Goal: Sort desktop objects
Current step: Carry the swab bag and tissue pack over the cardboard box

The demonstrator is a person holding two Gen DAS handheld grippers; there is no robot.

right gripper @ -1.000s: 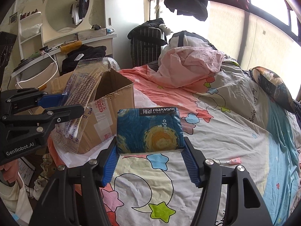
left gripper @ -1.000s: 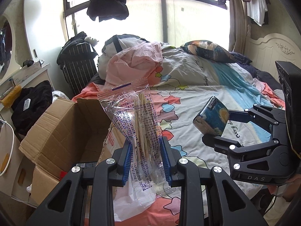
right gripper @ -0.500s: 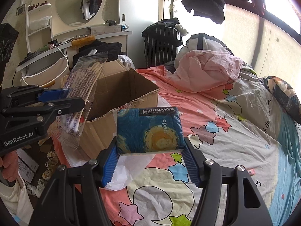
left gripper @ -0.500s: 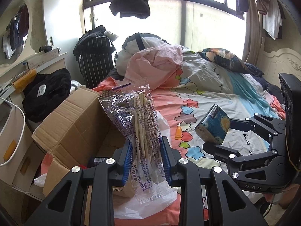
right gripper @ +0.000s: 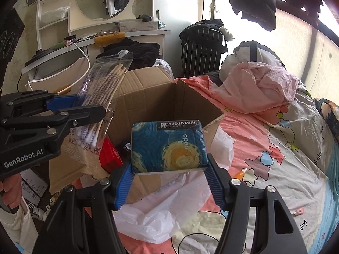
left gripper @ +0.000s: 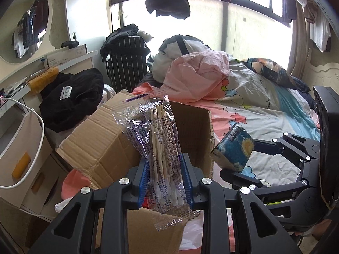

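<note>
The left hand-held gripper [left gripper: 164, 181] is closed on a clear plastic bag of wooden sticks printed with purple text [left gripper: 157, 139], its blue pads pressing both sides of the bag, which stands upright over the open brown cardboard box [left gripper: 101, 141]. At 3 o'clock in the left wrist view, the right hand-held gripper [left gripper: 227, 163] clamps a blue tissue pack with a yellow swirl print [left gripper: 235, 148], held just beside the box's right wall.

Only the right wrist view looks down into the box [right gripper: 161, 97]: a red carton [right gripper: 110, 155] lies on its floor at 9 o'clock of the tissue pack [right gripper: 168, 147], with a dark object beside it that is too hidden to identify. There the right hand-held gripper [right gripper: 169, 182] holds the pack above the box's near edge, and the stick bag [right gripper: 101, 99] hangs over the left rim. A white plastic bag [right gripper: 161, 216] lies crumpled below the box's near wall on the cartoon-print bedsheet [right gripper: 275, 158], with open bed towards 3 o'clock.
</note>
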